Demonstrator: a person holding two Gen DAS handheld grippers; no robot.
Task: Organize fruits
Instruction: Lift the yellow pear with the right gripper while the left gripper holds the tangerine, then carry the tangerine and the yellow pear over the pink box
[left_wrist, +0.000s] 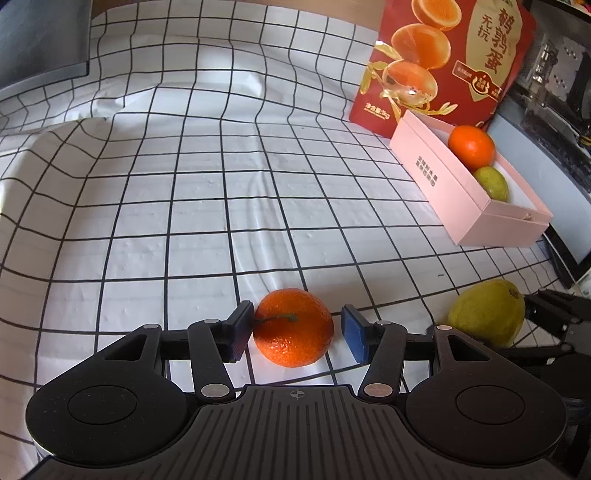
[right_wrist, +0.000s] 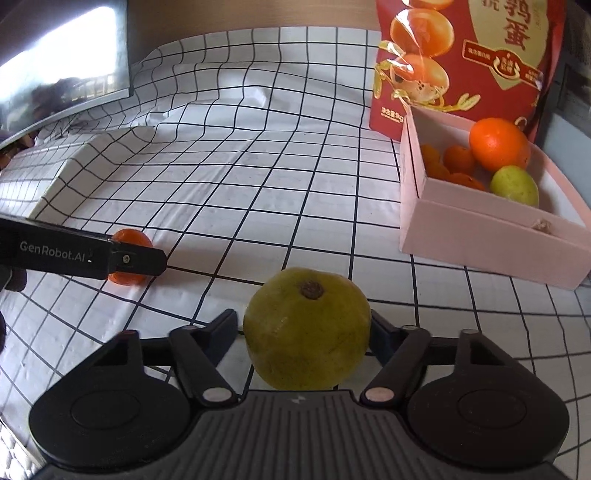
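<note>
Looks like home/desk setup: grid tablecloth (left_wrist: 207, 206) over table, monitor (right_wrist: 62, 55) at back-left, red snack bag (left_wrist: 443, 62), PC hardware (left_wrist: 554, 74) far right.

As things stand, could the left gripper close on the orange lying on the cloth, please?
Probably yes: the orange already sits between the left gripper's open fingers, one pad about touching it, the other just clear, with nothing in between.

Stemmed mandarin (left_wrist: 293, 332) and yellow-green lemon (right_wrist: 306, 328) lie on cloth near pink box (right_wrist: 491, 236).
</note>
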